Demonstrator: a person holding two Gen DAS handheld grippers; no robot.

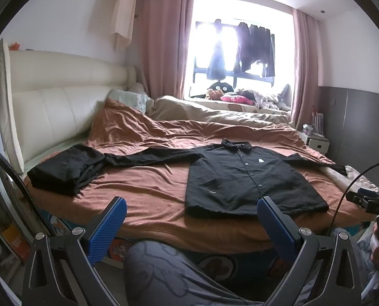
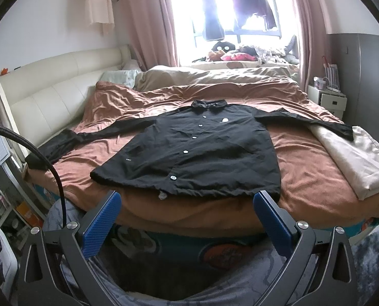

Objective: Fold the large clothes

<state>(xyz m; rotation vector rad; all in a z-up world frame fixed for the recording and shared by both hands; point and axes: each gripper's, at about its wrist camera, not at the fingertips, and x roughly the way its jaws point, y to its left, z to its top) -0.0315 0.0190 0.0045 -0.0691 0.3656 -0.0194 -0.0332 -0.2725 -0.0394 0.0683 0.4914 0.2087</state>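
Headboard (image 1: 61, 102): cream and padded, running along the left side of the bed.
Folded pile (image 1: 59, 176): dark clothing lying flat on the left part of the bed, near the front edge; the shirt's left sleeve reaches to it.
Left gripper (image 1: 190, 214): blue-padded fingers spread wide apart, holding nothing, hovering above the front edge of the bed and short of the shirt.
Bedspread (image 2: 304, 158): rust-brown and wrinkled, covering most of the bed.
Shirt (image 2: 197, 153): black, long-sleeved, with white buttons down the front, lying face up and flat in the middle of the bedspread, collar toward the window, both sleeves stretched out sideways, hem close to the front edge.
Right gripper (image 2: 186, 207): fingers also spread wide and empty, just in front of the shirt's hem, not touching it.
Cream blanket (image 2: 355, 158): folded on the right side of the bed, under the end of the shirt's right sleeve.
Window (image 2: 240, 12): bright, at the far end, with dark clothes hanging in it and pink curtains either side.
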